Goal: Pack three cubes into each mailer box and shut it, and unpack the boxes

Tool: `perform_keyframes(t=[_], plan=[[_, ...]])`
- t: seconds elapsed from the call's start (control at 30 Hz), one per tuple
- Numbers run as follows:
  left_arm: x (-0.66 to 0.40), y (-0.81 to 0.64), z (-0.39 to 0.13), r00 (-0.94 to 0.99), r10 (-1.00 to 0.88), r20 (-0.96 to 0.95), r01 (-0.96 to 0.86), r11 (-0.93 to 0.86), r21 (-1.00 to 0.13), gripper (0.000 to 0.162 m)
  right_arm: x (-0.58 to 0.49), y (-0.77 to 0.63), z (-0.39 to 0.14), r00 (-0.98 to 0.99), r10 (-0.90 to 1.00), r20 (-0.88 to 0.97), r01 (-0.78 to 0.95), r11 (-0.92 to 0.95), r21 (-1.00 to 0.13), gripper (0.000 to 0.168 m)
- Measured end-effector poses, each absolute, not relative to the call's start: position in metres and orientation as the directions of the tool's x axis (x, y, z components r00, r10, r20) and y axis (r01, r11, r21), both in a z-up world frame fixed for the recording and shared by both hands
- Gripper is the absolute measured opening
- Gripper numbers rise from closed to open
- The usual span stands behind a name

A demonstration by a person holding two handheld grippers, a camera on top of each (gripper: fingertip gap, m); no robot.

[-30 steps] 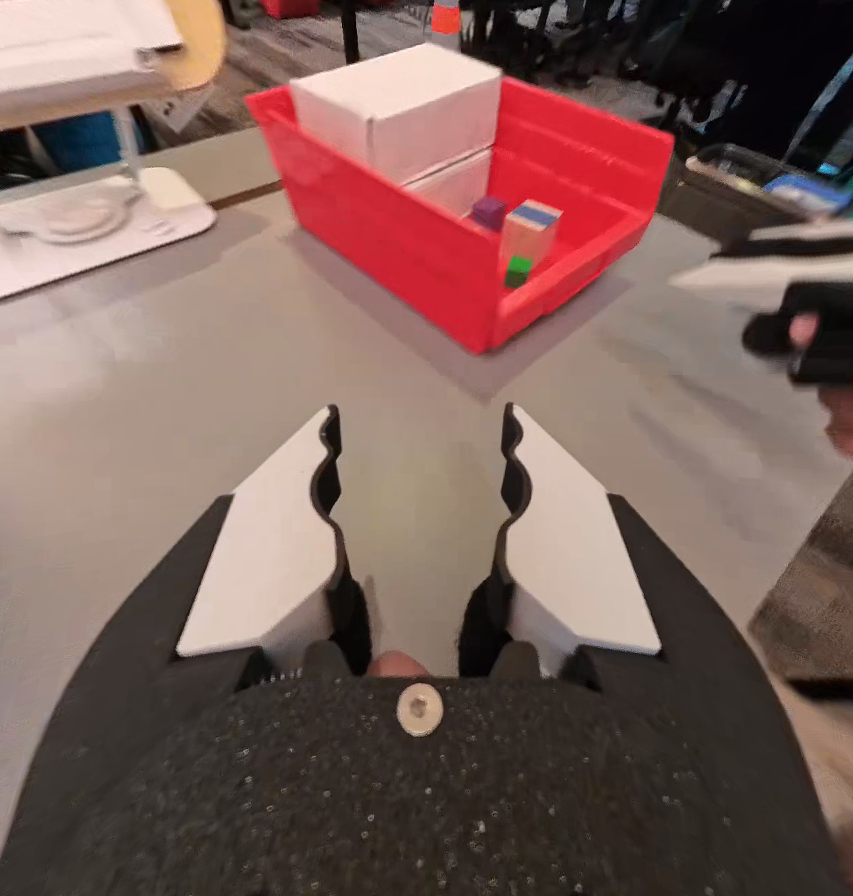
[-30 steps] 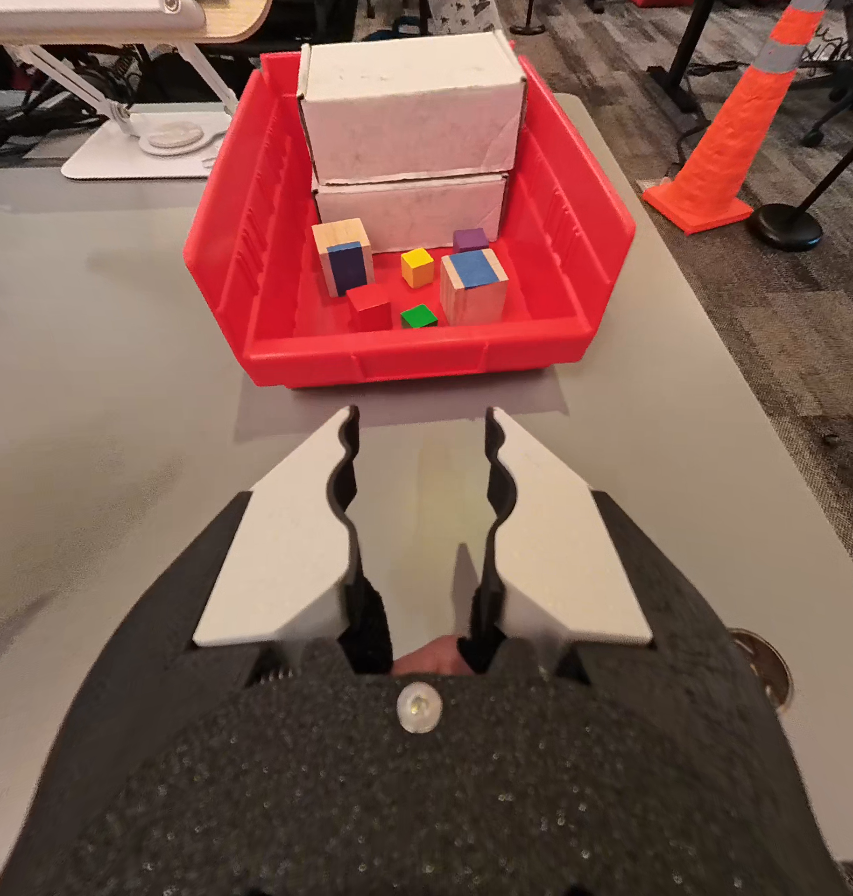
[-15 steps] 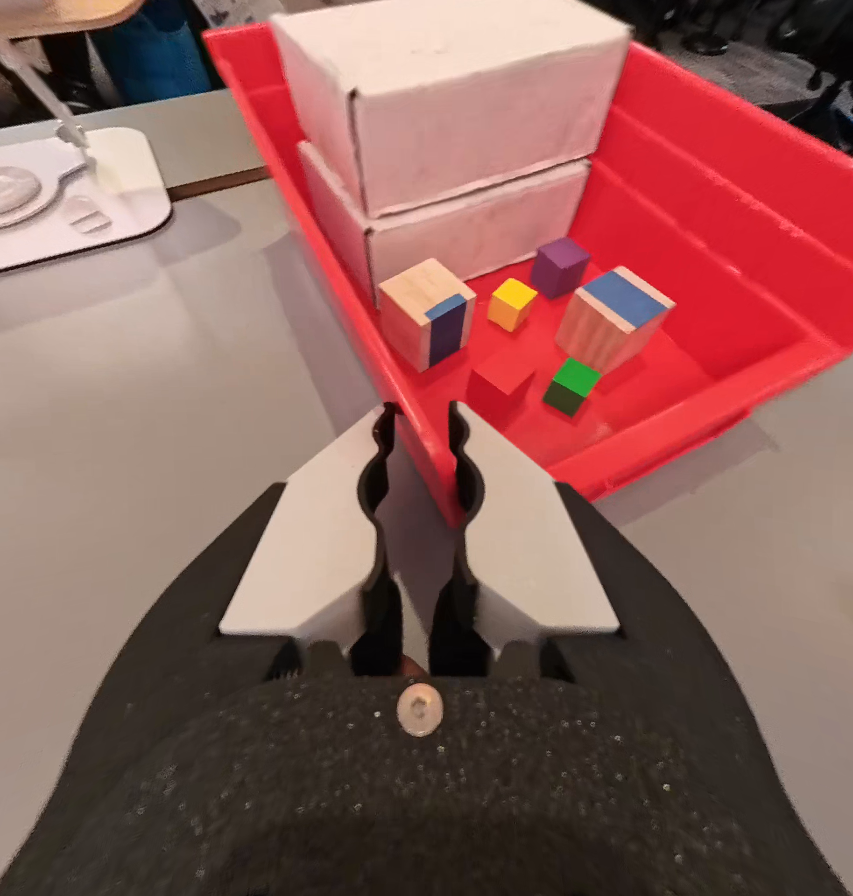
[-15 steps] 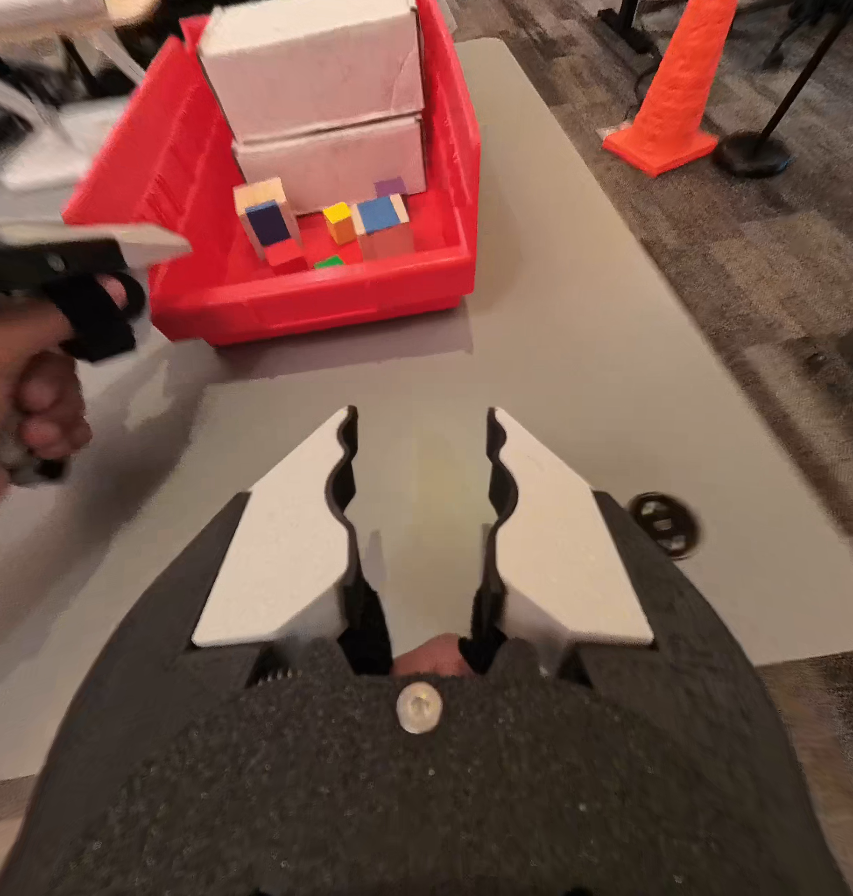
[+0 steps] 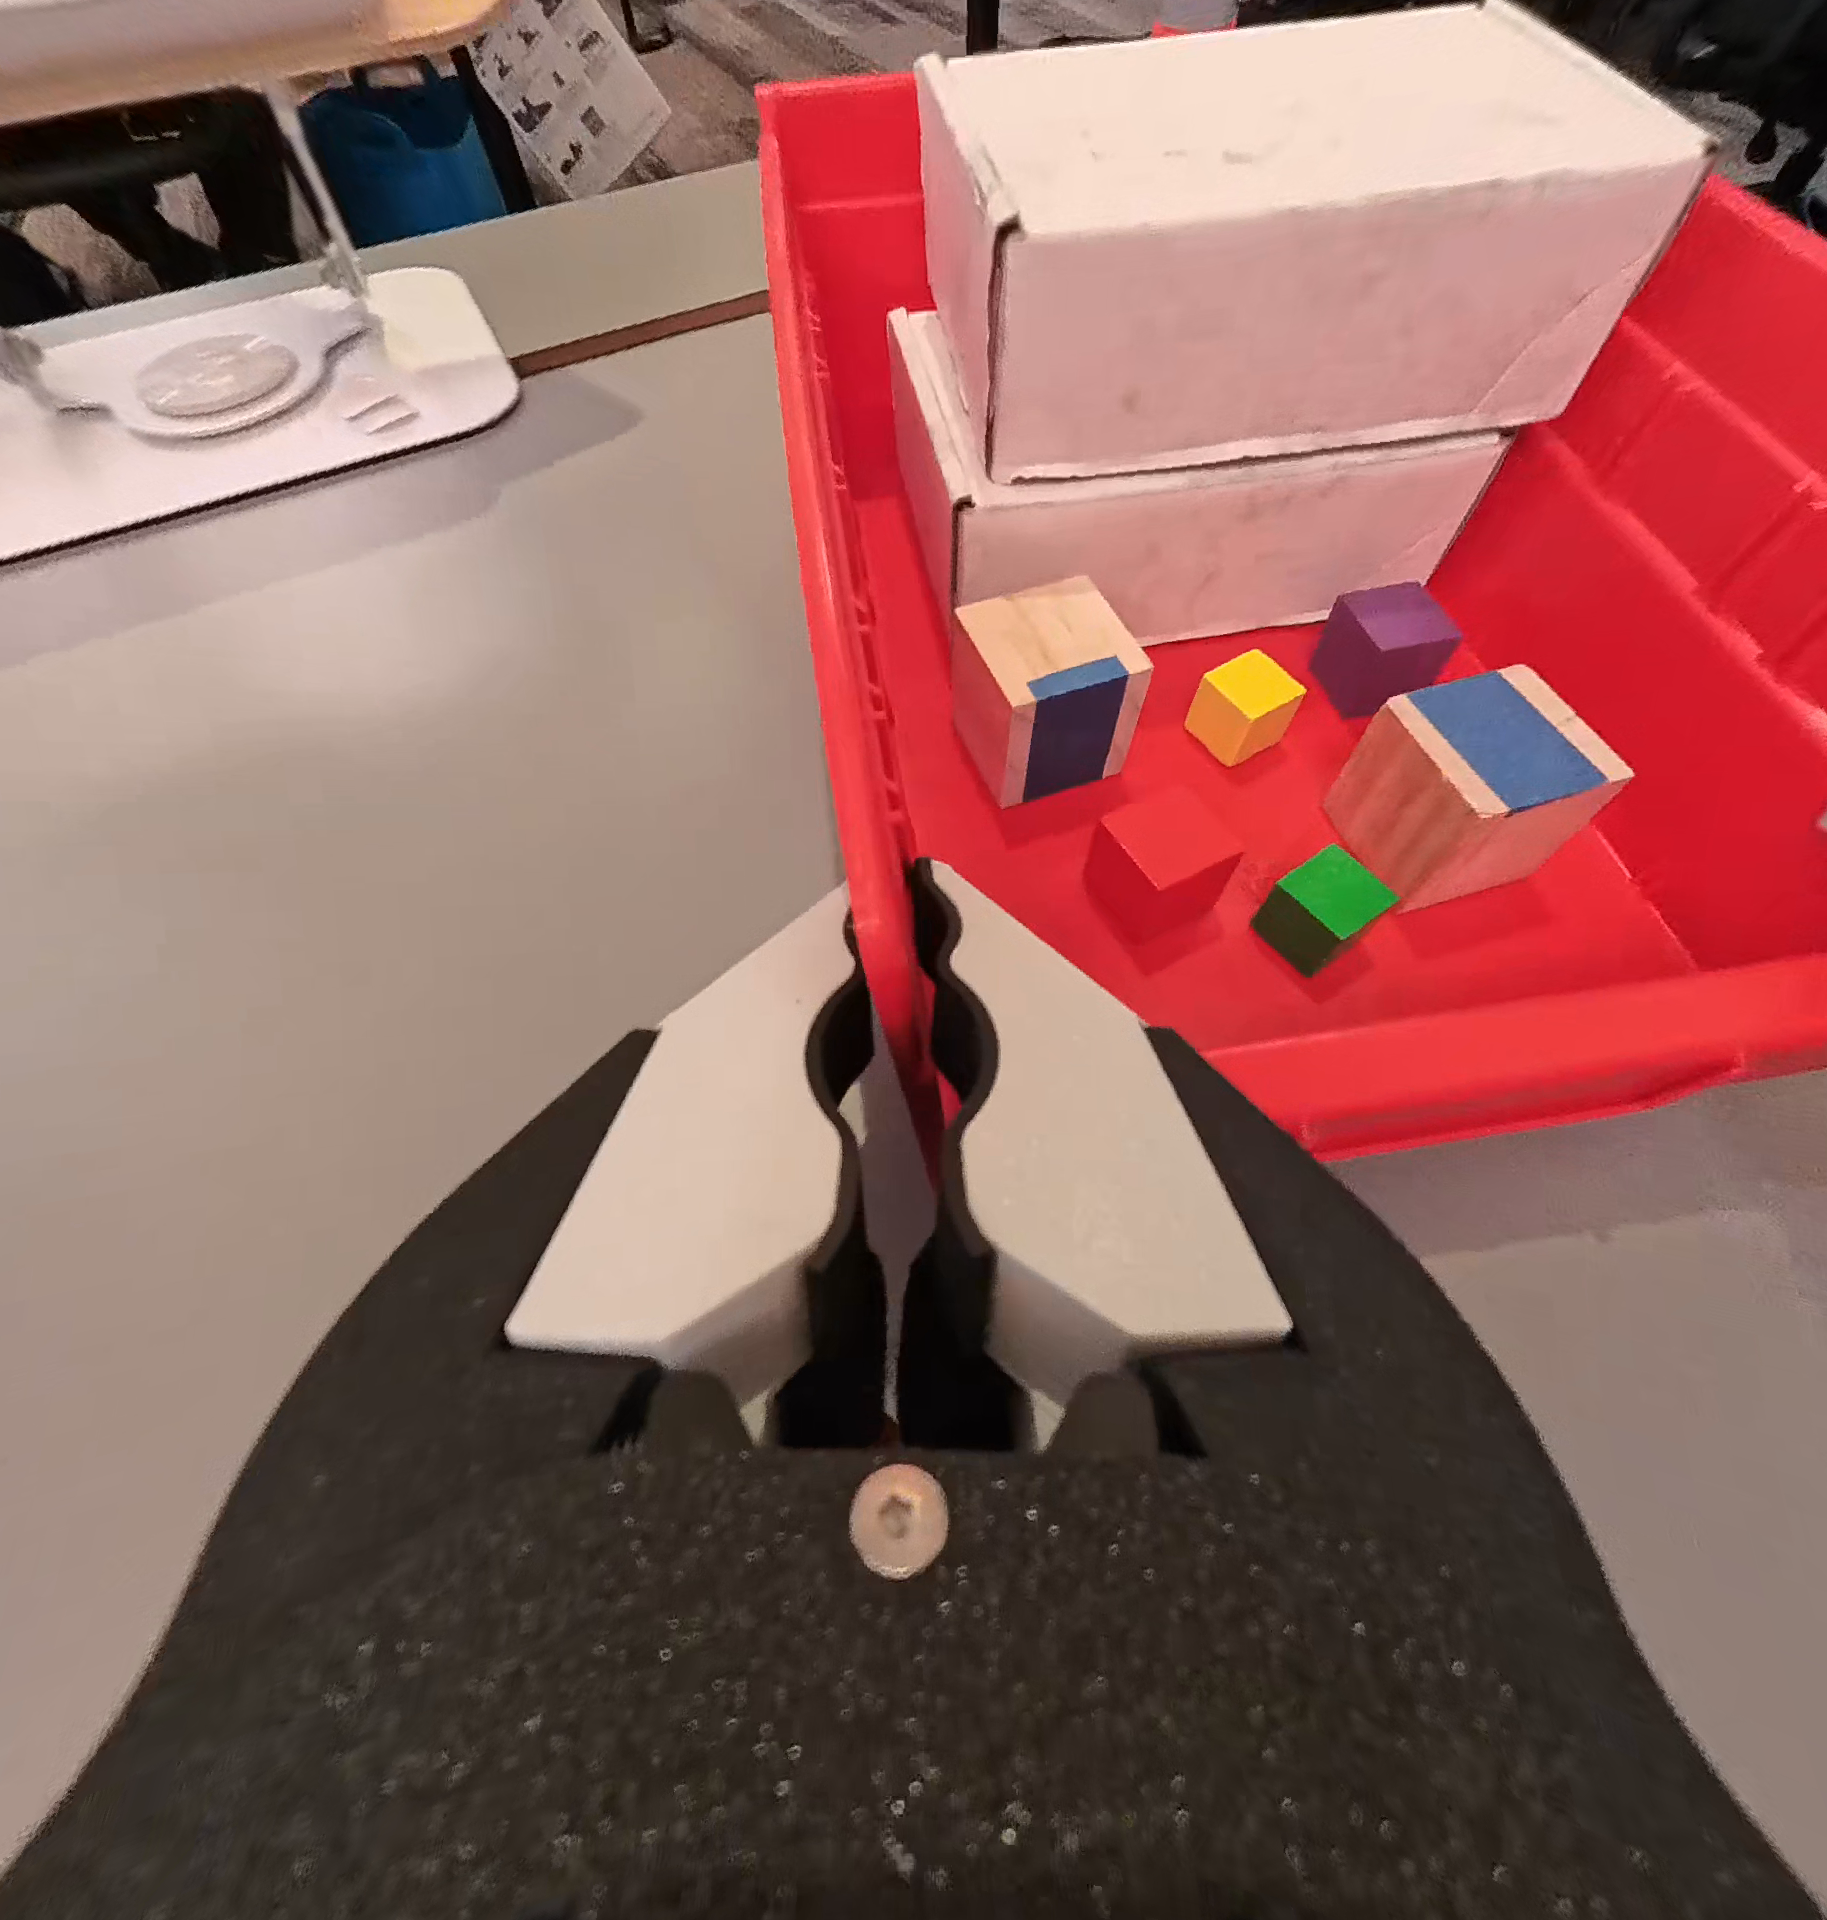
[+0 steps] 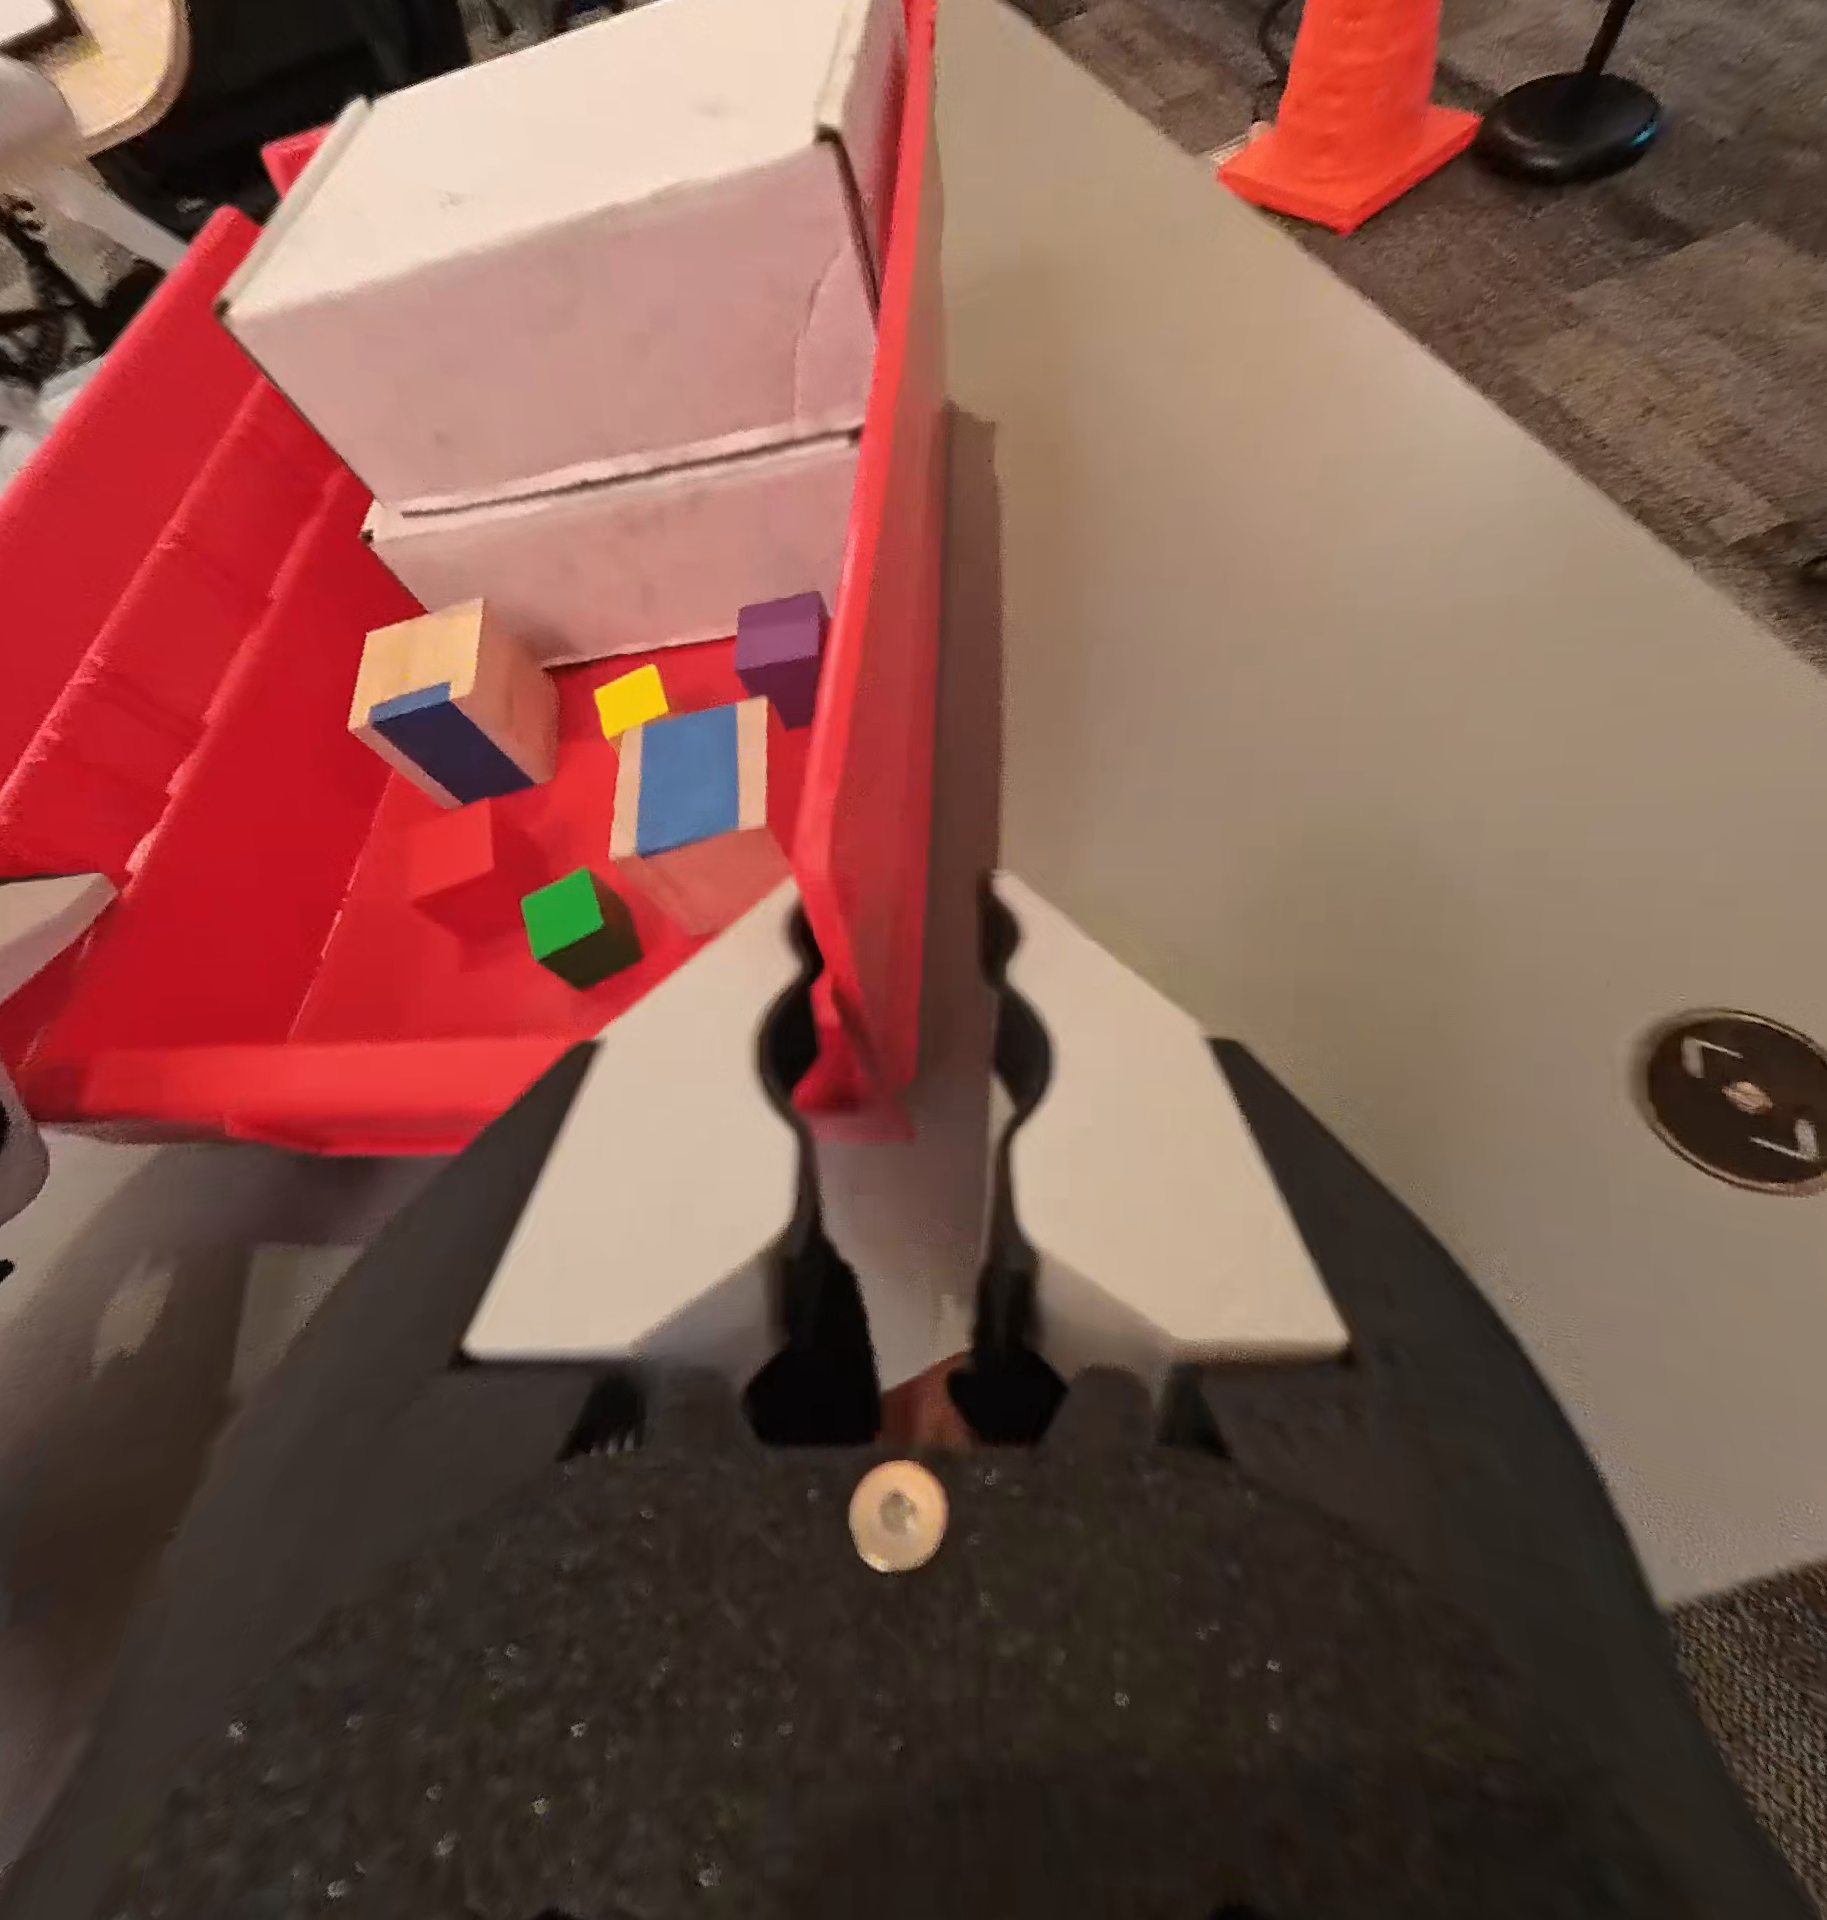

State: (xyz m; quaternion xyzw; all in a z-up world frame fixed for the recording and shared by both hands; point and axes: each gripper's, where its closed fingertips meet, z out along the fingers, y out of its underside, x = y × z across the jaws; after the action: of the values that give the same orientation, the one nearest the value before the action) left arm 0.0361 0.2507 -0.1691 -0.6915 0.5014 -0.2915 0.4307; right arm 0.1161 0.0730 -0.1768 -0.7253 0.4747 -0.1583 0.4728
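A red bin (image 5: 1511,1070) holds two stacked white mailer boxes (image 5: 1293,260), both closed. In front of them lie two large wooden cubes with blue stripes (image 5: 1054,686), and small red (image 5: 1158,862), yellow (image 5: 1247,707), purple (image 5: 1387,644) and green (image 5: 1319,904) cubes. My left gripper (image 5: 885,894) is shut on the bin's left wall near the front corner. My right gripper (image 6: 893,888) is open, with its jaws on either side of the bin's right wall (image 6: 878,727). The boxes (image 6: 576,291) and cubes also show in the right wrist view.
The bin stands on a grey table (image 5: 369,831). A white stand base (image 5: 234,416) sits at the table's back left. A round metal grommet (image 6: 1745,1101) is set in the table near its right edge. An orange cone (image 6: 1345,104) and a black stand foot (image 6: 1574,114) are on the carpet. The gap from one gripper's tips to the other's is roughly 20 cm. The round metal grommet (image 6: 1745,1101) lies some 15 cm from my right tips, 35 cm from my left tips.
Both grippers moved forward to the bin. The left closed on the left wall. The right swung in from farther back and now straddles the right wall, its jaws narrower.
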Motion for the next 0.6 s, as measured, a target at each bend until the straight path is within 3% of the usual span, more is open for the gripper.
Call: perform_keyframes(t=[0.03,0.1,0.2,0.6], plan=[[0.029,0.253,-0.169,0.329,-0.944,-0.025,-0.436,-0.128,-0.891,0.001,0.112,0.082,-0.177,0.533,-0.817,-0.218,-0.535,-0.126,-0.835,0.011],[0.013,0.259,-0.167,0.359,-0.932,-0.038,-0.415,-0.123,-0.902,0.001,0.107,0.094,-0.178,0.548,-0.821,-0.157,-0.522,-0.189,-0.832,0.004],[-0.018,0.282,-0.166,0.450,-0.892,-0.040,-0.385,-0.154,-0.910,0.000,0.091,0.128,-0.176,0.629,-0.774,-0.073,-0.451,-0.287,-0.845,0.004],[-0.125,0.415,-0.159,0.659,-0.751,-0.031,-0.322,-0.245,-0.914,0.001,0.017,0.289,-0.171,0.823,-0.568,-0.016,-0.291,-0.396,-0.871,0.004]])
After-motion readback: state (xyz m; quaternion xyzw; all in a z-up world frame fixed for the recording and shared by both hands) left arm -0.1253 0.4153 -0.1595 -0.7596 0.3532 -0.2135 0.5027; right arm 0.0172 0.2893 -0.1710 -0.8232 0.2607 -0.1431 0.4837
